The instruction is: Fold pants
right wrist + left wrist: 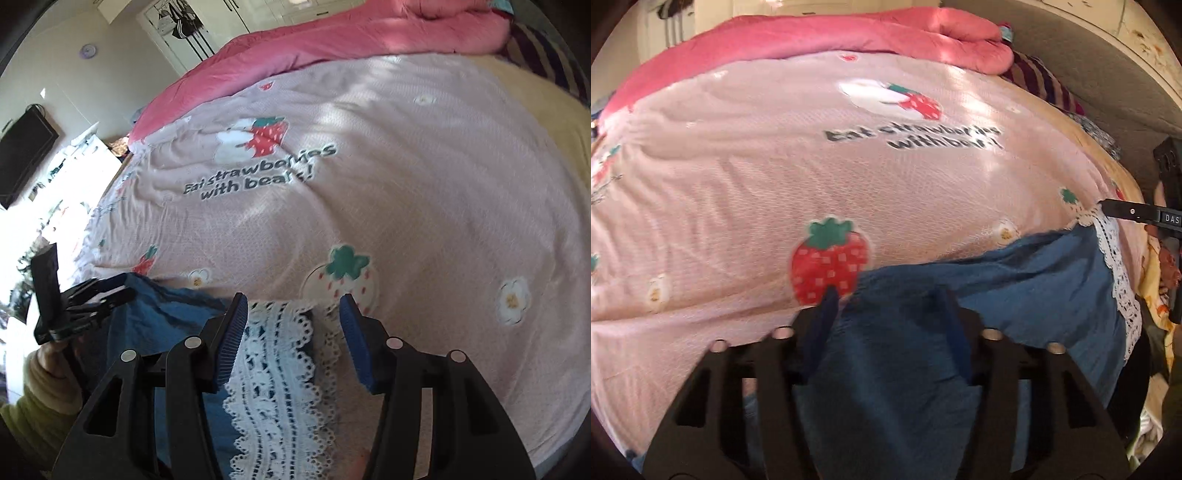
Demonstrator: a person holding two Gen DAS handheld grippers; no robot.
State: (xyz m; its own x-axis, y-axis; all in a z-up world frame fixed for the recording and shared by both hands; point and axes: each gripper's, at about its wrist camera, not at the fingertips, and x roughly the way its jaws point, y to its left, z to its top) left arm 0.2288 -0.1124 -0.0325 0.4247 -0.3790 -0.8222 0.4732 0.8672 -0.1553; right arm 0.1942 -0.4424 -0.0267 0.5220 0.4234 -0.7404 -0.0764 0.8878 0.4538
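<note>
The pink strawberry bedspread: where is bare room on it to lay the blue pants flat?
Free: the wide pink strawberry bedspread between the rolled hot-pink quilt and the blue pants with white lace hem, around the printed words. Crowded: the near edge, where the pants, left gripper and right gripper meet.

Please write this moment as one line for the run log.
stage: fold pants | left gripper: over blue pants, grip unclear | right gripper: open over lace hem | surface: pink bedspread

Left gripper (886, 295): tilted downward, blue pads part-closed.
Right gripper (293, 302): tilted downward, jaws parted, pads clear of contact.
Left hand (51, 360): grips handle, pale-green sleeve.
</note>
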